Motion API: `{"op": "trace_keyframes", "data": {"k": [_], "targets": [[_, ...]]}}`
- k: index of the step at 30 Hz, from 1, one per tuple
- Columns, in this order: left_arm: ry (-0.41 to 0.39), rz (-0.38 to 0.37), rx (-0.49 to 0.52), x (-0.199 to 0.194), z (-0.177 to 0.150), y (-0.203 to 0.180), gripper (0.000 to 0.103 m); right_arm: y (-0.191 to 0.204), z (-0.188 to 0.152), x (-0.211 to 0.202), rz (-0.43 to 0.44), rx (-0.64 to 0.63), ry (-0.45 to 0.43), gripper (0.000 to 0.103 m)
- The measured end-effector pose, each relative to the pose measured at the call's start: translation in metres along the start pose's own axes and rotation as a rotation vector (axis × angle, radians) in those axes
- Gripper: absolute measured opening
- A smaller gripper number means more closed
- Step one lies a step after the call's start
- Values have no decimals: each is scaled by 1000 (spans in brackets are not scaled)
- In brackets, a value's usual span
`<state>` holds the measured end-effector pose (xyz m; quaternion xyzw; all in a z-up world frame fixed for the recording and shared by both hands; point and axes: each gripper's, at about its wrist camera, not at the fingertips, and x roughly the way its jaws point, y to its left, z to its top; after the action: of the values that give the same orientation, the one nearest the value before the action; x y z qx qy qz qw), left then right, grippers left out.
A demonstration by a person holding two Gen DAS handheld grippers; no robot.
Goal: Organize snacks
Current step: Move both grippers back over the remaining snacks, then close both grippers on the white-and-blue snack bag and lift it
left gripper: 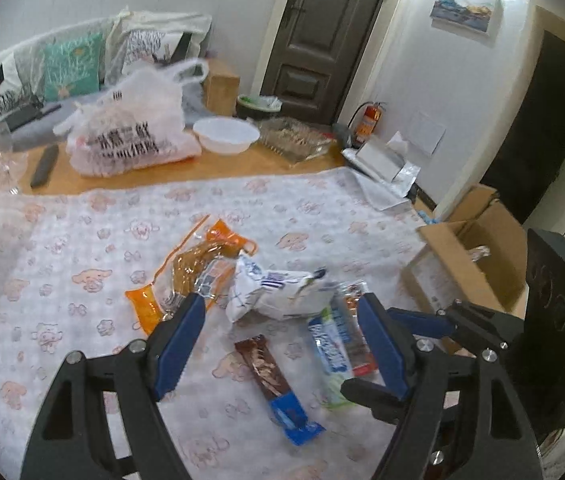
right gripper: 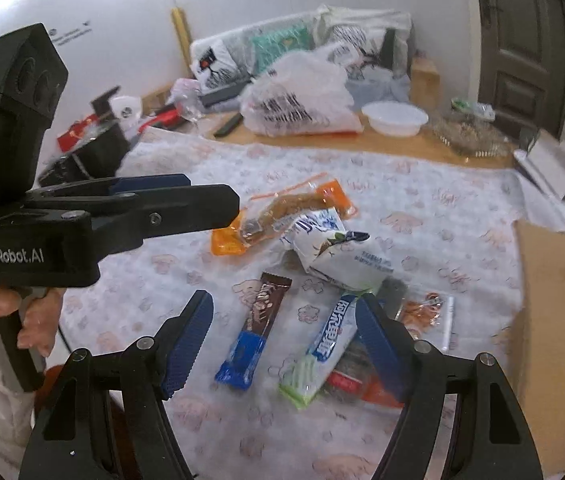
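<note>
Both grippers hover over a loose pile of snack packets on the bench, which is covered with a white cloth with pink cartoon print (left gripper: 82,240). Left gripper (left gripper: 282,334) spread wide, nothing between its blue pads. Right gripper (right gripper: 284,330) also released, empty, jaws apart above the packets.

Pile, mid-cloth: orange-and-clear vacuum pouch with a brown meat strip (right gripper: 282,210), partly under a crumpled white-and-blue foil bag (right gripper: 338,256). Nearer the camera, a brown-and-blue chocolate bar wrapper (right gripper: 256,330) lies flat and alone, apart from the rest. Beside it a long blue-white-green stick pack (right gripper: 322,350) lies on top of a red-edged packet (right gripper: 352,380). A small clear sachet with orange print (right gripper: 428,314) sits just to the right. Open brown cardboard box (left gripper: 478,256) stands at the right bench edge, probably the target bin.

Handling, judged: all packets light, thin, soft film; slippery, will crinkle and slide on the cloth. Chocolate bar is the stiffest, easiest pick: pinch across its short width near the middle. Foil bag is puffy; grab a crimped end seam. Vacuum pouch floppy; take it at the meat bulge, not the flat border. Overlapping packets may drag along.
</note>
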<state>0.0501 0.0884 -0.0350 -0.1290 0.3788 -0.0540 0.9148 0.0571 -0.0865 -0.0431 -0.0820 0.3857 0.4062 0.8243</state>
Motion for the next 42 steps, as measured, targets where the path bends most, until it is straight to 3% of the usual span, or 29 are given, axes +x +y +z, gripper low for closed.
{"op": "trace_keyframes", "data": {"k": [4,6,9,14,22,25,28,35,42], "targets": [[67,-10,-10,43,7,11,76,-10,7,30,-69,37,18,73],[99,-34,-21,65,9,18,76,-17,10,43,-93,50,23,81],[144,-81,-50,89,11,29,76,-28,14,61,-122,68,28,82],[188,-196,-87,116,14,40,76,-45,18,90,-103,91,58,84],[214,-276,-111,133,13,44,78,-50,20,104,-50,76,53,85],[216,-269,-98,133,13,42,77,-48,20,105,-73,58,54,80],[215,-222,-46,132,10,34,70,-49,20,103,-86,58,52,69],[202,-179,-33,116,10,28,55,-35,20,88,-81,26,29,52],[116,-139,9,67,14,10,55,-14,24,48,-73,-7,-50,50]]}}
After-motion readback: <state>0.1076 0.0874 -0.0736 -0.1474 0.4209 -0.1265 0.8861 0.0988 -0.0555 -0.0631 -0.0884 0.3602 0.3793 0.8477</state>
